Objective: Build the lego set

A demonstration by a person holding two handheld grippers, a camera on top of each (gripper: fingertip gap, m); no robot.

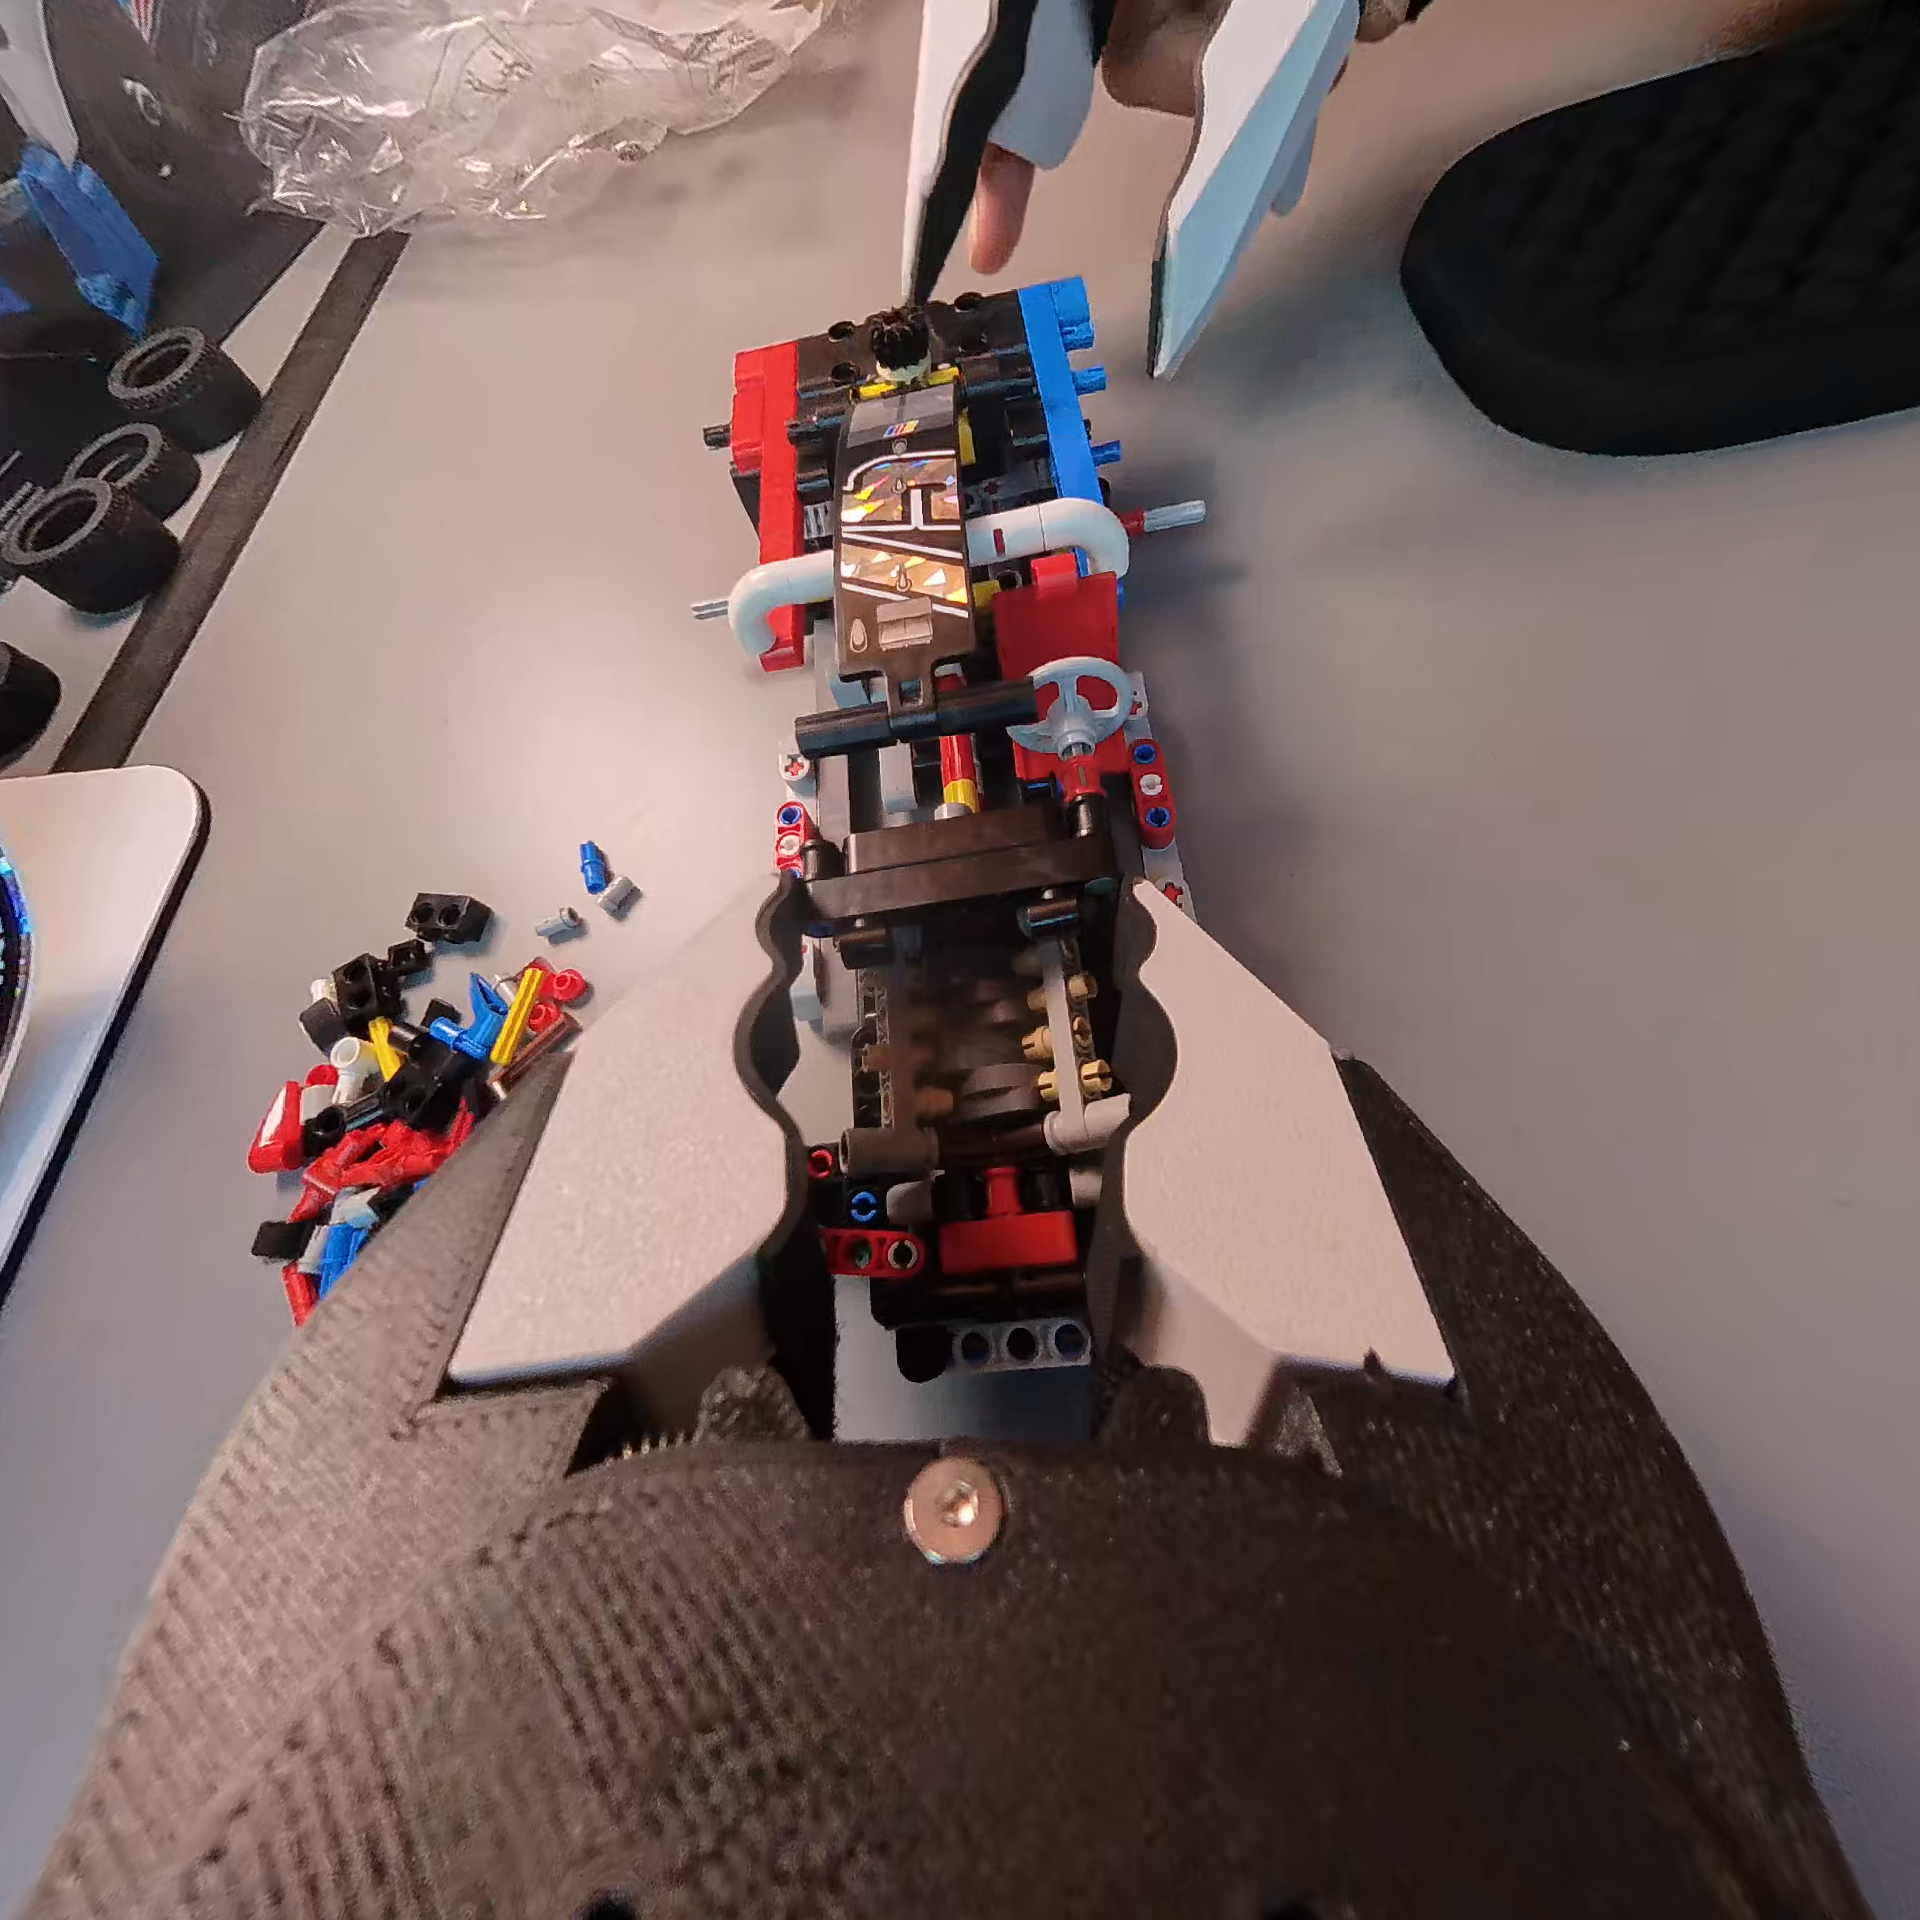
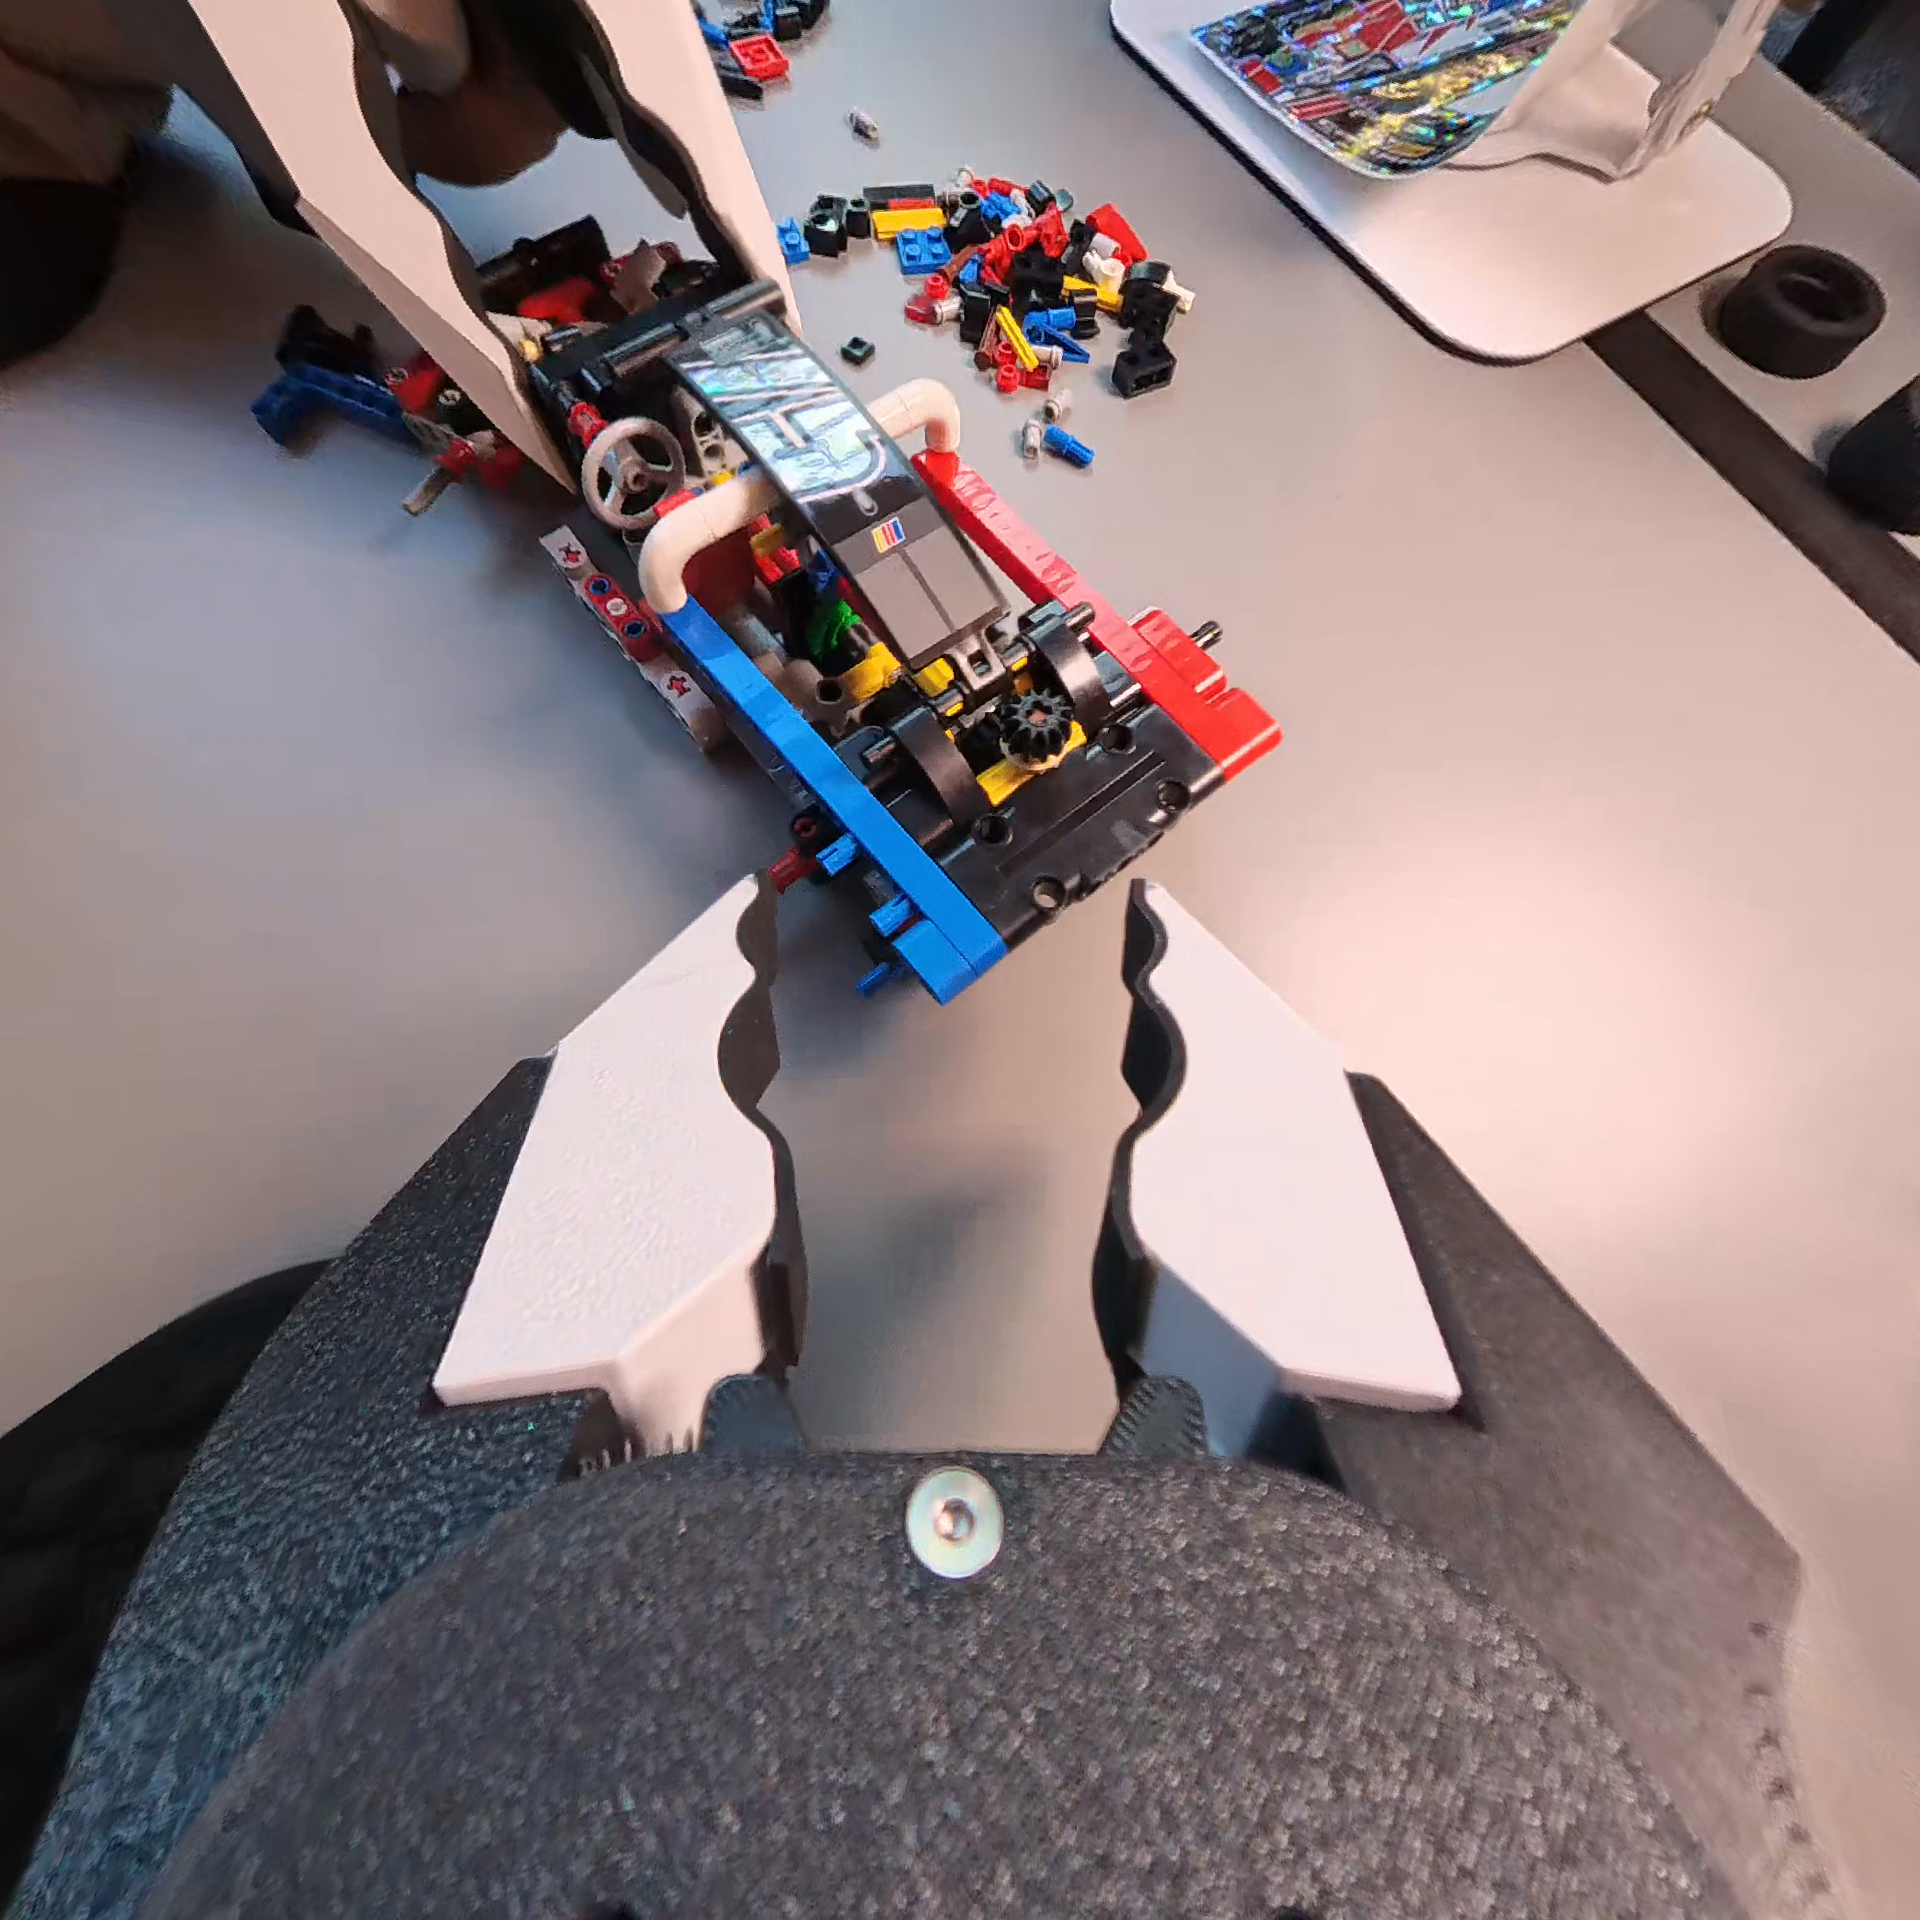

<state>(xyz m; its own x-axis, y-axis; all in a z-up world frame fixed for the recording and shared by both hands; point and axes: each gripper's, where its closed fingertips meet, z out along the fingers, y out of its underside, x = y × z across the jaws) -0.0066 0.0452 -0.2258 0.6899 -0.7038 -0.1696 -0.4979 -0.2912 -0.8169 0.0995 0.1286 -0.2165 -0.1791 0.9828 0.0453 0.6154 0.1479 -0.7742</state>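
Note:
The partly built lego car [image 1: 914, 540] lies lengthwise on the grey table, with a red side, a blue side, a shiny stickered roof panel and a grey steering wheel [image 1: 1081, 707]. My left gripper [image 1: 956, 894] is shut on the car's near engine end, one finger on each side. It also shows in the right wrist view [image 2: 655, 374]. My right gripper [image 2: 951, 888] is open and empty just off the car's [image 2: 935, 675] rear end. In the left wrist view the right gripper [image 1: 1039, 322] has one fingertip touching a small black gear [image 1: 899, 338] on top of the rear.
A pile of loose small parts [image 1: 405, 1091] lies left of the car, also seen in the right wrist view [image 2: 1029, 270]. Black tyres [image 1: 177, 384] and a crumpled plastic bag [image 1: 499, 104] lie far left. A white stand base [image 2: 1558, 229] carries a sticker sheet [image 2: 1382, 83]. A black rounded object [image 1: 1662, 260] sits far right. Spacing between my two grippers at the tips: around 15 centimetres.

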